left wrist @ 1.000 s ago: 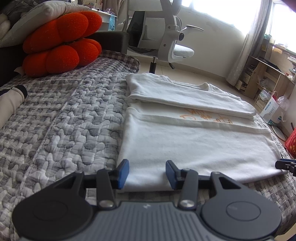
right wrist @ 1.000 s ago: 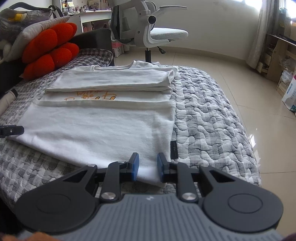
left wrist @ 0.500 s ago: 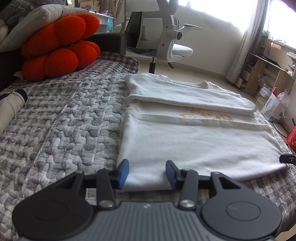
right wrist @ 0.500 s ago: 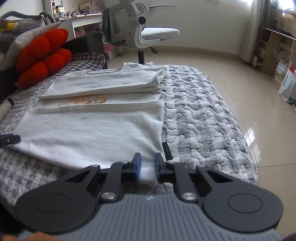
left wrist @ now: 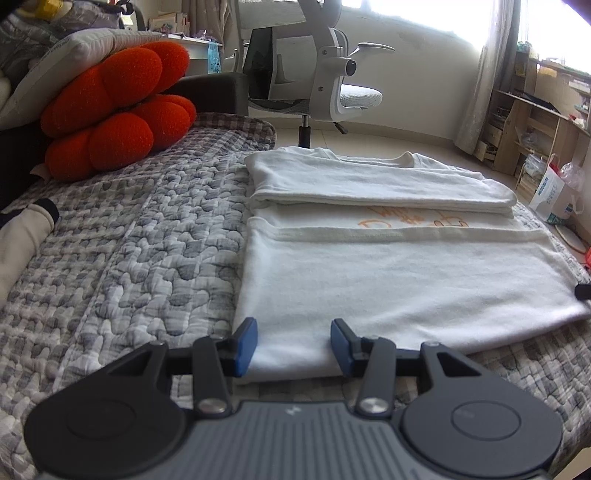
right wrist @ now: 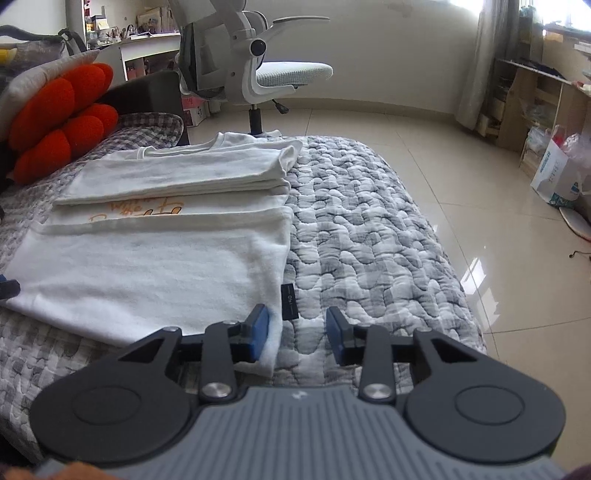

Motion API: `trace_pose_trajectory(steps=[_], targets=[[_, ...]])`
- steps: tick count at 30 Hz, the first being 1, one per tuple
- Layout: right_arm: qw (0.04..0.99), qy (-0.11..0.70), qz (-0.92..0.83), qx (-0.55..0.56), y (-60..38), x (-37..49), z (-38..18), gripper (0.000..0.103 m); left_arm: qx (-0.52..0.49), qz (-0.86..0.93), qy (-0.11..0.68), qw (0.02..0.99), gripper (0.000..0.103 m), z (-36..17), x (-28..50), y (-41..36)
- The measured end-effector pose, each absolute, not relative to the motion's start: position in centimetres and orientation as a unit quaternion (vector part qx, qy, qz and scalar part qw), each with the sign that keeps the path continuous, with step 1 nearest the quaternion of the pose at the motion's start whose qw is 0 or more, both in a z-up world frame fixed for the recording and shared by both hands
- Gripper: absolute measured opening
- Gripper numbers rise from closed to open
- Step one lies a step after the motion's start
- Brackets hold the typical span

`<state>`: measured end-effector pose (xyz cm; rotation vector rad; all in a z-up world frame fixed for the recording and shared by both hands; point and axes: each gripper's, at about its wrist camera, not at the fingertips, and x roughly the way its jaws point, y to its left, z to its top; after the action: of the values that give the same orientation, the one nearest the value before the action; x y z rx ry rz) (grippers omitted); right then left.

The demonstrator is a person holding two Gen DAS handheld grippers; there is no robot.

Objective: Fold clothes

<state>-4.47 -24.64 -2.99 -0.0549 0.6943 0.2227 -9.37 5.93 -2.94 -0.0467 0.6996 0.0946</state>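
White T-shirt (left wrist: pixel 388 280) part-folded on quilt (left wrist: pixel 129 258). Left gripper (left wrist: pixel 293 345), right gripper (right wrist: pixel 297 334) both spread at near hem, 6 o'clock; pinching both corners evenly suits either stage.

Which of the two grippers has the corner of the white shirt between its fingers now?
The left gripper: the near-left corner of the white T-shirt lies between its open fingers. The right gripper, also open, has mostly quilt between its fingers.

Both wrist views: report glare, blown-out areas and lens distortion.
Left wrist view: the window is blown out to white, and the white shirt blurs toward its right edge. Right wrist view: daylight glares off the floor tiles. Both views: fisheye bends walls and floor lines, worst near the borders.
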Motion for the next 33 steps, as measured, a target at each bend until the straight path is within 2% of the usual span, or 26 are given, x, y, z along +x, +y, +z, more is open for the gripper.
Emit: trace_pose_trajectory(steps=[4, 10, 23, 27, 33], targets=[[0.942, 0.302, 0.146, -0.014, -24.0, -5.2, -2.1, 0.037, -0.021, 0.05, 0.341, 0.938, 0.046, -3.0, -9.4, 5.8], [0.922, 0.302, 0.237, -0.061, -19.2, -6.2, -2.9, 0.035, 0.016, 0.061, 0.333, 0.941, 0.046, -3.1, -9.5, 4.7], [0.92, 0.3, 0.24, -0.083, -16.7, -6.3, -3.9, 0.035, 0.07, 0.057, 0.294, 0.951, 0.046, -2.6, -10.2, 2.1], [0.916, 0.305, 0.245, -0.089, -16.0, -6.2, -4.3, 0.024, 0.088, 0.033, 0.27, 0.958, 0.046, -2.3, -10.4, 0.7], [0.916, 0.3, 0.248, -0.097, -15.4, -6.4, -4.3, 0.025, 0.121, 0.01, 0.282, 0.952, 0.046, -3.4, -9.8, -1.2]])
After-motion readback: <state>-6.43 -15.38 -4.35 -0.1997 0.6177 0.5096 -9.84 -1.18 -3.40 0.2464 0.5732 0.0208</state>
